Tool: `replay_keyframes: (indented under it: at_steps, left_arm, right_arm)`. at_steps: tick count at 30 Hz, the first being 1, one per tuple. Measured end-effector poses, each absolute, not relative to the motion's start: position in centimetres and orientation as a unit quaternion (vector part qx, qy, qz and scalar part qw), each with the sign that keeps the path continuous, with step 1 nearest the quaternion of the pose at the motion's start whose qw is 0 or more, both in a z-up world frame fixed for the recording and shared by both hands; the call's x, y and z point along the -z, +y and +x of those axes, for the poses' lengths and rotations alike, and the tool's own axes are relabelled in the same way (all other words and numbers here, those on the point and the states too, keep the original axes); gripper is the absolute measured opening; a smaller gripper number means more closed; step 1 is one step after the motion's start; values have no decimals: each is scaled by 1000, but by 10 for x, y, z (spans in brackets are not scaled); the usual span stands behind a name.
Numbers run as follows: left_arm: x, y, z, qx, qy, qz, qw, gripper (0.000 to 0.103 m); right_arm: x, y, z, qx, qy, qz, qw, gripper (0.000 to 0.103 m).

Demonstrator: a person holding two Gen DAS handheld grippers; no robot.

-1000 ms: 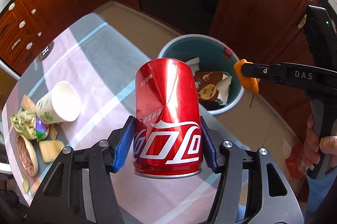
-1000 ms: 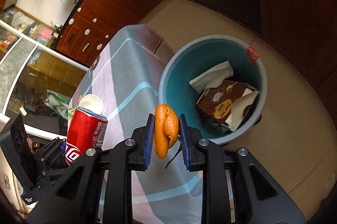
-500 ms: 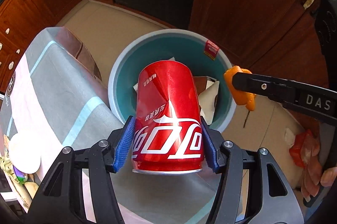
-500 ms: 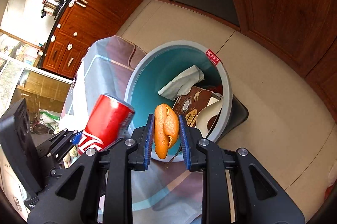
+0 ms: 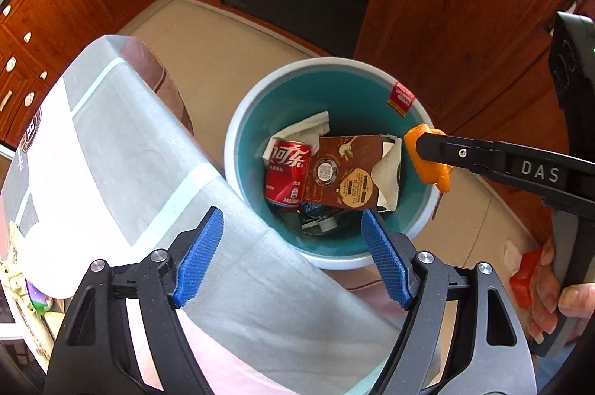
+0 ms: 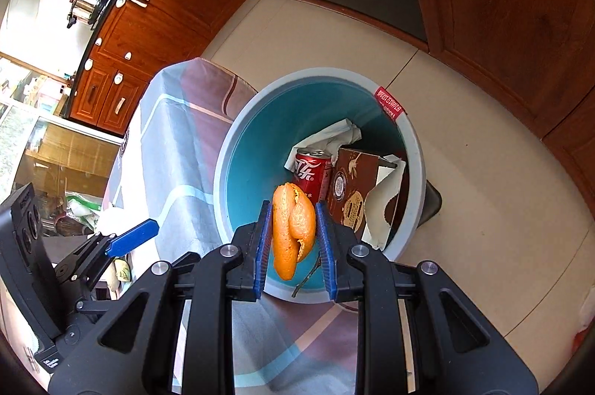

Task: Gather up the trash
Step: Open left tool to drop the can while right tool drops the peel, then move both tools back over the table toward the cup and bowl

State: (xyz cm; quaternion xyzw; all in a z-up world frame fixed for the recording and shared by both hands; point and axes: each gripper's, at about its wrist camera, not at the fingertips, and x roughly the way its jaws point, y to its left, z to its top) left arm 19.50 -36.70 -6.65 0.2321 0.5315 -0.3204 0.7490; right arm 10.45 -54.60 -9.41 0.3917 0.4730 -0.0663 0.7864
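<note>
The teal bin (image 5: 238, 149) on the floor beside my cloth-covered table (image 5: 122, 149) holds the red cola can (image 5: 287, 172), lying against the wall with its lid end toward the rim and its long axis running up the slope. Just beside it lies a brown carton (image 5: 346, 172), with white crumpled paper (image 5: 308, 129) behind; something dark sits underneath, too shadowed for me to name. My left gripper (image 5: 292, 246) has just been opening and its blue pads stand wide apart with nothing between them. My right gripper (image 6: 293, 238) is clenched on the orange peel (image 6: 292, 227), which hangs long axis up and down over the bin's near rim.
</note>
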Motion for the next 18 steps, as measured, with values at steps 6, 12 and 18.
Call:
replay_keyframes:
  at_steps: [6, 12, 18]
  left_arm:
    - [51, -356, 183, 327, 520, 221, 757, 93]
    - [41, -342, 178, 326, 516, 212, 763, 95]
    - [32, -322, 179, 321, 516, 195, 770, 97]
  right_arm:
    - [91, -543, 105, 68, 470, 394, 787, 53]
    - [84, -540, 105, 78, 465, 402, 785, 80]
    - [74, -530, 102, 87, 467, 392, 788, 85]
